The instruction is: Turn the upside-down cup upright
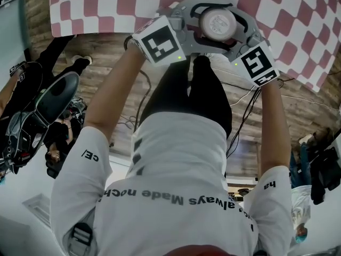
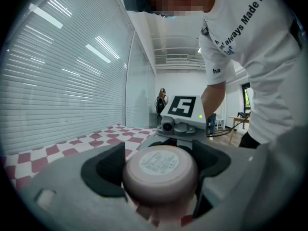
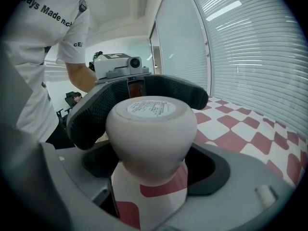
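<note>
- The left tongs (image 2: 161, 160) and right tongs (image 3: 154, 166) both stand spread, with the upside-down cup (image 3: 150, 129) between them, unpinched.
- The cup seems light, stiff, smooth and probably slippery: pinch its bulging body, gently.

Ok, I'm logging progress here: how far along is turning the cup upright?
Done: the left gripper and right gripper are both placed around the cup, from opposite sides. In hand: no grip yet, it seems; both sets of jaws stand open with gaps beside the cup. Left: the cup is base-up, checkered cloth beneath, so gripping, flipping and setting down remain.
</note>
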A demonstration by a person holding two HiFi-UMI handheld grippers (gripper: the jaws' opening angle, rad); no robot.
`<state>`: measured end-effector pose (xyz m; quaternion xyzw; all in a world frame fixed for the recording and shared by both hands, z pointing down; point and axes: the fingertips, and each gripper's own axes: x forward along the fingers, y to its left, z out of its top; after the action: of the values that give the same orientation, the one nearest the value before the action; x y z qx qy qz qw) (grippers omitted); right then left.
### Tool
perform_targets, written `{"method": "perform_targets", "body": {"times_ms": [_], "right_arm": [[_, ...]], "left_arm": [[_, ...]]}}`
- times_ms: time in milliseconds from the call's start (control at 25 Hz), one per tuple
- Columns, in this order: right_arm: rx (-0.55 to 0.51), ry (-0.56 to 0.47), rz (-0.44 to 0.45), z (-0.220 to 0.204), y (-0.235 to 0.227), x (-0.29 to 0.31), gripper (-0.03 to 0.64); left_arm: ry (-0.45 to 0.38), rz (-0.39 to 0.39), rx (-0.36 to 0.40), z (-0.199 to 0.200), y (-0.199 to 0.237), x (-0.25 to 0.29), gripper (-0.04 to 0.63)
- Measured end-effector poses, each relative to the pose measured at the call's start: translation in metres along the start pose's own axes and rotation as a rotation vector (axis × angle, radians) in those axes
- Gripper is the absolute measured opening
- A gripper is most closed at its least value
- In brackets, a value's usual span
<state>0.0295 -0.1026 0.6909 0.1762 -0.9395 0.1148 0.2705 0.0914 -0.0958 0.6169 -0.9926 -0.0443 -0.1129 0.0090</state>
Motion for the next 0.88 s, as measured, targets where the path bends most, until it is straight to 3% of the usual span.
{"method": "perform_targets", "body": {"times_ms": [880], "right_arm": [[-0.005,0.056,-0.005,-0.026,-0.004,0.014,0.420]], "left_arm": [[0.033,-0.005,0.007,-0.030,-0.002,0.010,0.439]]}}
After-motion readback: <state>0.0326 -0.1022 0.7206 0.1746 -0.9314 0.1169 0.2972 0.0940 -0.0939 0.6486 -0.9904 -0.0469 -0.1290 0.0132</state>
